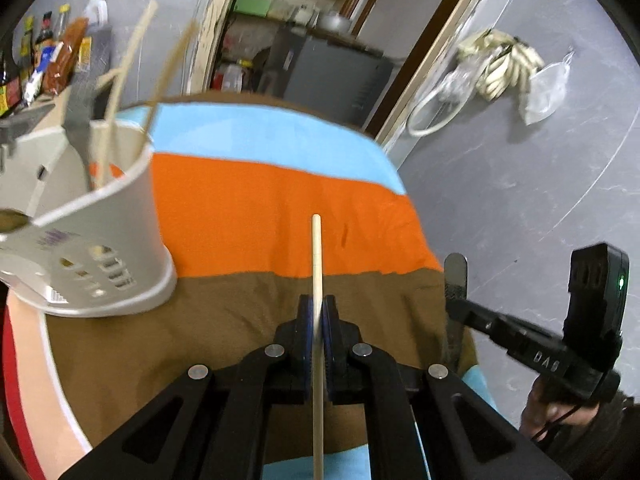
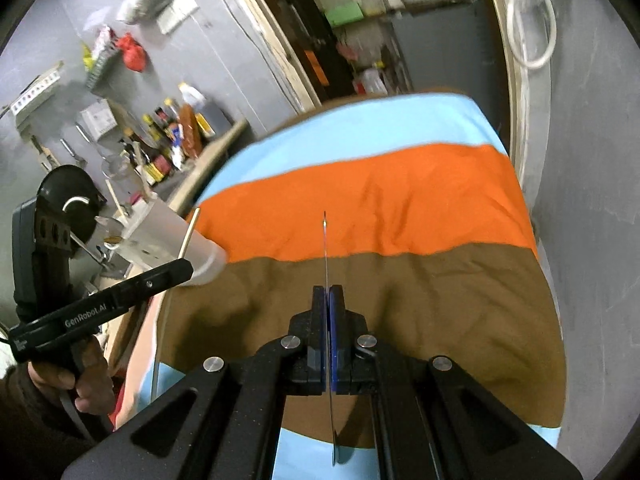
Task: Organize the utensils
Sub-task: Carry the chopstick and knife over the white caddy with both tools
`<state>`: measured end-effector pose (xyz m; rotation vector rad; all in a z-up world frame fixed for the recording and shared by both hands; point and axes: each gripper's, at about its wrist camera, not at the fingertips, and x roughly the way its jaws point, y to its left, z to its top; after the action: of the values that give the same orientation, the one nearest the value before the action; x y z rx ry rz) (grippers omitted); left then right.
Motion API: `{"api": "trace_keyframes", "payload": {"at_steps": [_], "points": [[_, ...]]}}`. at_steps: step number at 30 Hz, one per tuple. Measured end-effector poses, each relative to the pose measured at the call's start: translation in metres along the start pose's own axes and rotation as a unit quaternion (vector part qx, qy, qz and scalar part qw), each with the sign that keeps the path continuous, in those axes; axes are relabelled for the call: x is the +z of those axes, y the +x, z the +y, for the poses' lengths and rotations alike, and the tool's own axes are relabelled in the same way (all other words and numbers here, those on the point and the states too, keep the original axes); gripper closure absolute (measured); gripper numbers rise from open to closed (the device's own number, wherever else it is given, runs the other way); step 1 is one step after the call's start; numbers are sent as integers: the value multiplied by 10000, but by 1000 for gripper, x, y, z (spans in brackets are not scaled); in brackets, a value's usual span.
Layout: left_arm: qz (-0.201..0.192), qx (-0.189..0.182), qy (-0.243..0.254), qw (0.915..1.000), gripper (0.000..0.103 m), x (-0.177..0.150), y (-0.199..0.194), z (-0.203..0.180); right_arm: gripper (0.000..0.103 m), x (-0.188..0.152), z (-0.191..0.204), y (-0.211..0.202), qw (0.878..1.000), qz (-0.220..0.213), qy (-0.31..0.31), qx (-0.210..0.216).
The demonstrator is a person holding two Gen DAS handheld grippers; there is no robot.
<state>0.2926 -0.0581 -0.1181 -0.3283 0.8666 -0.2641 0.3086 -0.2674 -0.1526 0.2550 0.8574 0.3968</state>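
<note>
My left gripper is shut on a pale wooden chopstick that points forward over the striped tablecloth. A grey plastic utensil holder stands to its left with chopsticks and a dark spatula in it. My right gripper is shut on a thin flat metal utensil, seen edge-on. In the left wrist view that gripper is at the right table edge, the metal handle sticking up. In the right wrist view the left gripper is beside the holder.
Sauce bottles crowd a counter behind the holder. A doorway with a dark cabinet lies past the table's far edge. The grey wall runs close along the table's right side, with bags hanging on it.
</note>
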Motion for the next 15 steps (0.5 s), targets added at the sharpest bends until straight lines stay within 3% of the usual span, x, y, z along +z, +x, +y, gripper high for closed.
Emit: {"api": "trace_keyframes", "payload": {"at_steps": [15], "points": [[-1157,-93,-145,9931,98,25,-101,54,102,11,95,-25,9958,-772,-486,101]]}}
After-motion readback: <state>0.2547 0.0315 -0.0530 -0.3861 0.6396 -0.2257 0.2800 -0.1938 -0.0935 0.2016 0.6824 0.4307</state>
